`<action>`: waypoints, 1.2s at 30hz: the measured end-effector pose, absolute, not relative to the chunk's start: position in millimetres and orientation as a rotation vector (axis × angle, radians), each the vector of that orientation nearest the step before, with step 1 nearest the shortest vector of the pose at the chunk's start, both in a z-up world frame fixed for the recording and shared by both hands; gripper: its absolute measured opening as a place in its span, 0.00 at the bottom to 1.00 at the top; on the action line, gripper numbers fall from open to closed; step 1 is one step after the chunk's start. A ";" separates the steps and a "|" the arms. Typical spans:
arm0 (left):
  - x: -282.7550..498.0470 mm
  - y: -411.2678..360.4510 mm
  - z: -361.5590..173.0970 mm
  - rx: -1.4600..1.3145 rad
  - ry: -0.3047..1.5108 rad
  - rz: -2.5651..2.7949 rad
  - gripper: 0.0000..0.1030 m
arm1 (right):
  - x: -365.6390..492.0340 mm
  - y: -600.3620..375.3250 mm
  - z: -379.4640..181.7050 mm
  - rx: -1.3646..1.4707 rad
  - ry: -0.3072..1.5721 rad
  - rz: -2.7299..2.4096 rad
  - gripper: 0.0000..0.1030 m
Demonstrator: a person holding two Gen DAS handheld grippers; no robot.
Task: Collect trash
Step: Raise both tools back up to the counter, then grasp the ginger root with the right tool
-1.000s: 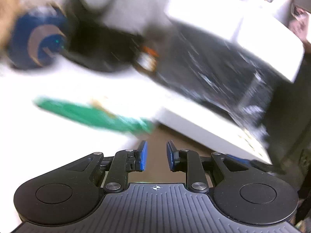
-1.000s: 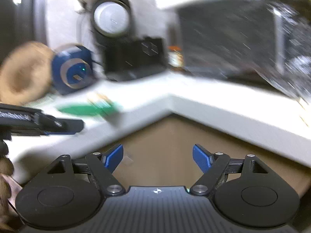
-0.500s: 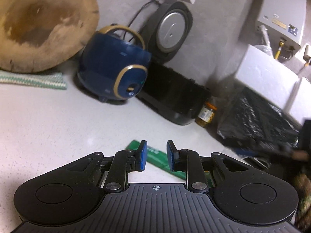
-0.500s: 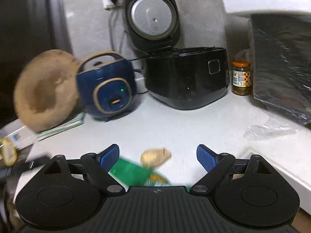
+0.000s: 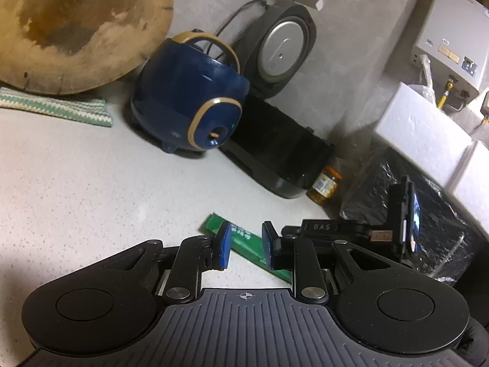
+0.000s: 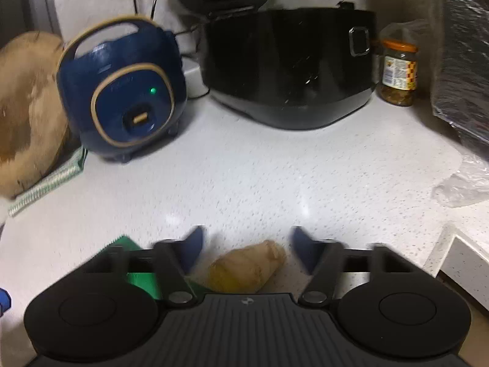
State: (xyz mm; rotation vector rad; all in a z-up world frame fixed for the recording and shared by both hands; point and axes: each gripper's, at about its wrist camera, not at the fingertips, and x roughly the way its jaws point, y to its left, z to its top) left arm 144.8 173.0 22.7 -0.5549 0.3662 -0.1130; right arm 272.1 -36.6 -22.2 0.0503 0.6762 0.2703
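A long green wrapper (image 5: 244, 238) lies flat on the white speckled counter (image 5: 91, 198). My left gripper (image 5: 246, 246) hovers just over it, its blue pads a little apart with the wrapper showing in the gap; they do not press on it. A tan, knobbly lump like a piece of ginger (image 6: 247, 269) lies beside the wrapper's (image 6: 134, 275) end. My right gripper (image 6: 248, 246) straddles the lump; its jaws are closing, blurred, with space on both sides of it. The right tool's body (image 5: 397, 229) shows at the right of the left wrist view.
Along the wall stand a blue rice cooker (image 5: 189, 107), an open black cooker (image 5: 275, 153) and a jar (image 5: 324, 186). A round wooden board (image 5: 70, 24) leans over a striped cloth (image 5: 55, 107). A crumpled clear bag (image 6: 464, 183) lies near the counter's corner edge (image 6: 452, 260).
Both hands swung in from the counter's edge to over the counter. The left settled above the green wrapper. The right came forward over the tan lump and its jaws narrowed.
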 end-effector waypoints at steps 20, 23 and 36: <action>153.2 167.9 18.0 -0.536 0.494 -0.049 0.24 | 198.9 -20.4 4.7 -0.158 0.506 0.378 0.19; 154.9 167.2 17.1 -0.539 0.506 -0.056 0.24 | 197.3 -36.7 0.6 -0.130 0.517 0.359 0.50; 153.1 173.4 19.0 -0.573 0.501 -0.057 0.24 | 199.4 -52.2 -27.5 0.058 0.740 0.491 0.58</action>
